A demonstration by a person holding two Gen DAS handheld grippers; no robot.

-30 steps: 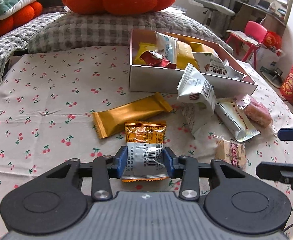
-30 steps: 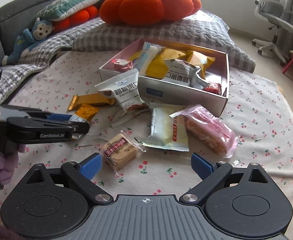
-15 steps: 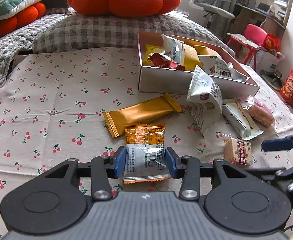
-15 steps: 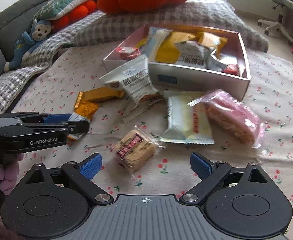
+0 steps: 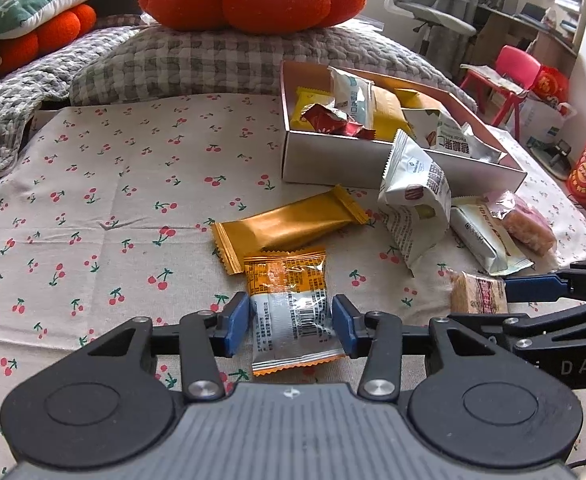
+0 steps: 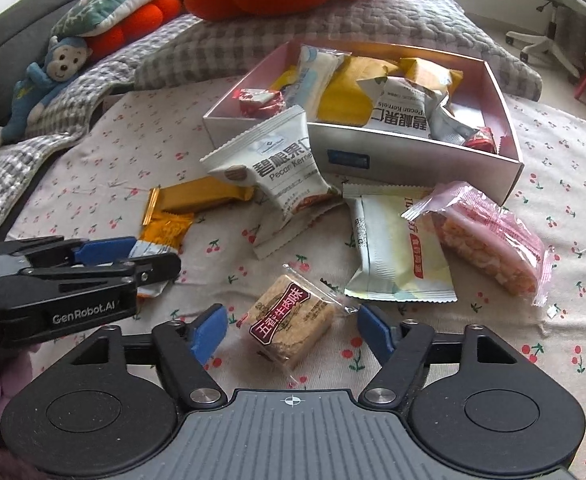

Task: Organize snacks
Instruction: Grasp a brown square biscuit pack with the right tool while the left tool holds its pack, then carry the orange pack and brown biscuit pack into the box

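At lower centre of frame, my left hand-held gripper [image 5: 291,324] pinches the light, crinkly orange packet [image 5: 289,308] across its midsection; my right hand-held gripper [image 6: 291,334], spread, straddles the brittle cracker pack [image 6: 289,326].

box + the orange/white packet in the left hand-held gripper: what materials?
Box: looks like thin paperboard with a silvery-grey satin outside and pink inside; its walls are flat with crisp folded edges.
Orange-and-white packet: glossy plastic film, probably; it shows glare streaks, wrinkles and serrated crimped ends, between the left hand-held gripper pads.
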